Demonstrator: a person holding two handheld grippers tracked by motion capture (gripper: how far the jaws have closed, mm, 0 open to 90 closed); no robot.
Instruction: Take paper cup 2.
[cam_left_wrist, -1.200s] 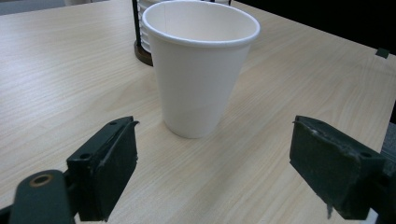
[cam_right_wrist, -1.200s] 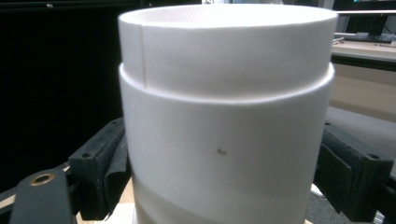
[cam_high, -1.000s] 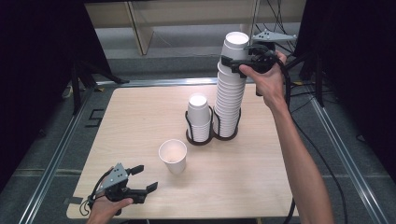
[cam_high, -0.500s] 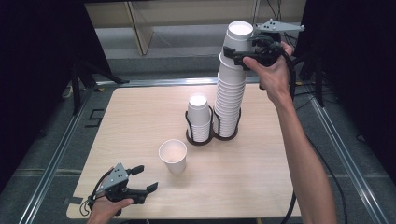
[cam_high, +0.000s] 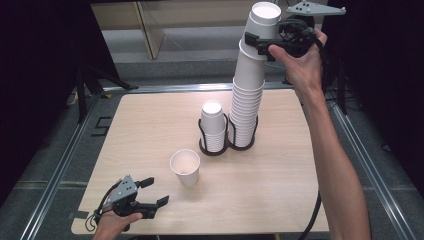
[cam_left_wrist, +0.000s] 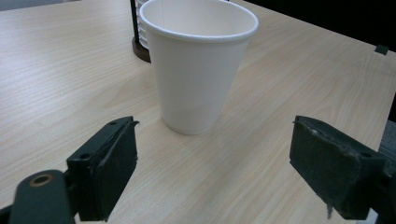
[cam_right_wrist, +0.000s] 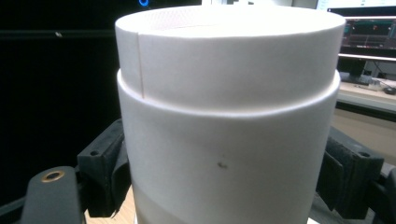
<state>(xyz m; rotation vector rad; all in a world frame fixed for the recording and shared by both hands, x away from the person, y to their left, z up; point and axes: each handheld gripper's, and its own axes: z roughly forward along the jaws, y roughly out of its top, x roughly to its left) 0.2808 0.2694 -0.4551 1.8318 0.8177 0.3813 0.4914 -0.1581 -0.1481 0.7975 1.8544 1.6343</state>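
Honestly nothing readable anywhere here; the paper cups (cam_high: 184, 166) are plain white, no print or logo; the monitor (cam_right_wrist: 369, 35) at 2 o'clock in the right gripper view is too blurry to read.

Between the black jaws of the right gripper (cam_right_wrist: 224, 177), a plain white paper cup (cam_right_wrist: 229, 116) is showing a tiny dark speck on its wall. Ahead of the left gripper (cam_left_wrist: 215, 172) with its matte black pads, another white cup (cam_left_wrist: 198, 60) is standing on the pale wood-grain table (cam_left_wrist: 60, 70), a black wire holder (cam_left_wrist: 136, 32) showing behind.
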